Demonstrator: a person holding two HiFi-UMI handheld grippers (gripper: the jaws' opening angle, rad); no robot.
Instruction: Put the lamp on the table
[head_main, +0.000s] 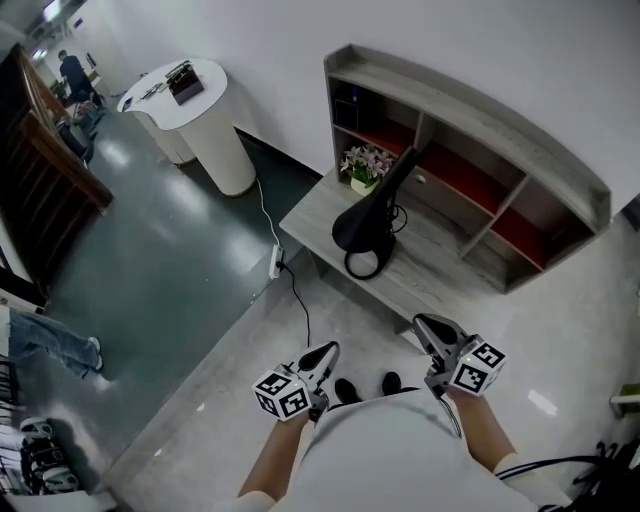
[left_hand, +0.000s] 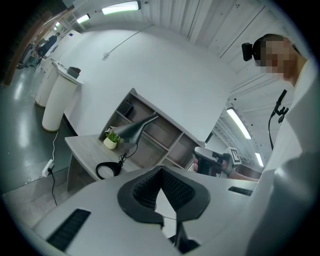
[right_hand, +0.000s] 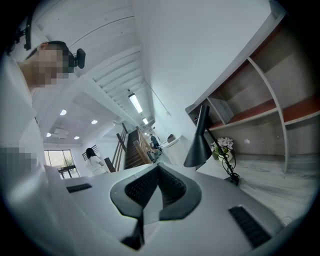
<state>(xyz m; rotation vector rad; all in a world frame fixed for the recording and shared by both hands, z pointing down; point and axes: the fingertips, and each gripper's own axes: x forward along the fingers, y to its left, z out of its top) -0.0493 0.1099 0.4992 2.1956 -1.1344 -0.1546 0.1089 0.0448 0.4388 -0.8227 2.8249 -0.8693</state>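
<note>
**Lamp on the table, both tongs empty**

Nearest the person's body, well short of the table (head_main: 432, 286), the left gripper (head_main: 326, 350) and the right gripper (head_main: 424, 323) are both clenched on nothing. Each gripper view shows the ridged pads brought together with no object between them.

Further out, the black lamp (head_main: 372, 214) stands on the table's front part. Its ring base sits near the front edge and its cone shade leans up toward the back. Its cord looks to trail over the table's left end to a power strip (head_main: 275, 262) on the floor.

Just behind the lamp is a small potted flower (head_main: 364, 167), and at the table's rear rises a shelf unit (head_main: 470, 135) with red-backed compartments. Far off to the table's left stands a white rounded counter (head_main: 205, 115).

By my reading the task is done: the lamp rests upright, unheld, and nothing seems left to do.
</note>
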